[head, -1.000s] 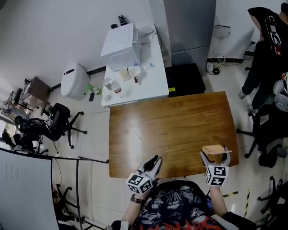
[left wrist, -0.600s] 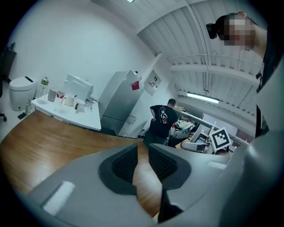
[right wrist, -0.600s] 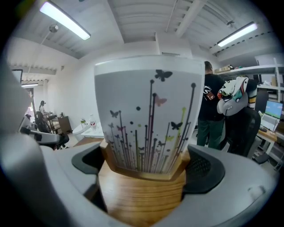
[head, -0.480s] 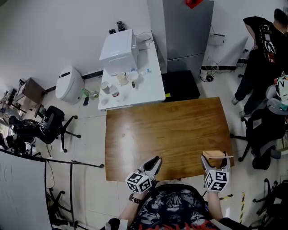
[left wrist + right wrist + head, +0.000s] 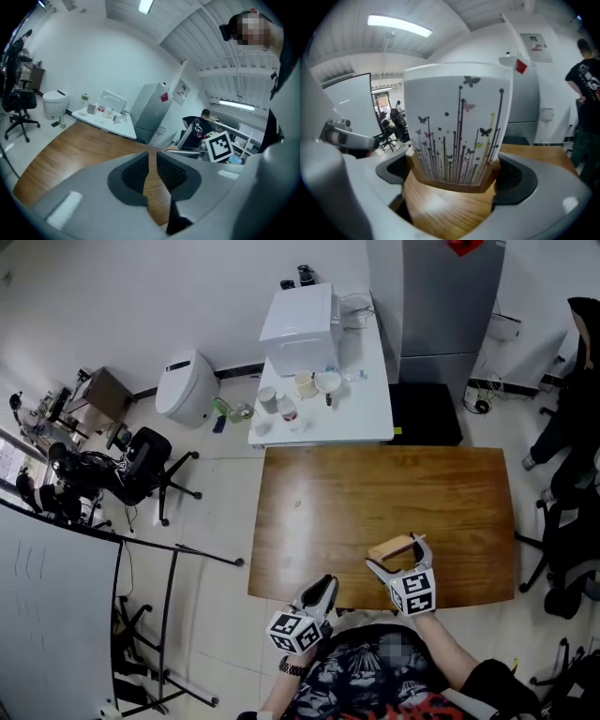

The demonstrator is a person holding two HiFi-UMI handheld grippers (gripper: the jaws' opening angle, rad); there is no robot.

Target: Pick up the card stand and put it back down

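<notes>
Going left to right from the head view: one black office chair (image 5: 141, 463) sits far left, then one white bin (image 5: 186, 388). Next comes one white table (image 5: 361, 418) with one white box (image 5: 300, 320) and some cups (image 5: 305, 383) on it, too small for me to count properly. One tall grey cabinet (image 5: 441, 296) stands behind it. In front there's one wooden table (image 5: 450, 502), so two tables total. Two grippers are down at the near edge. The left gripper (image 5: 324, 584) hangs at the table's front edge with its fingers pressed together and nothing in between. The right gripper (image 5: 401, 561) sits just beside it, over the wood, with its fingers pinching the wooden base of the one card stand (image 5: 392, 546). That stand holds one upright white card (image 5: 457, 124) printed with stems and butterflies. I honestly can't tell if the stand touches the tabletop or floats just off it. One person (image 5: 567, 418) in dark clothes stands at the far right edge.
</notes>
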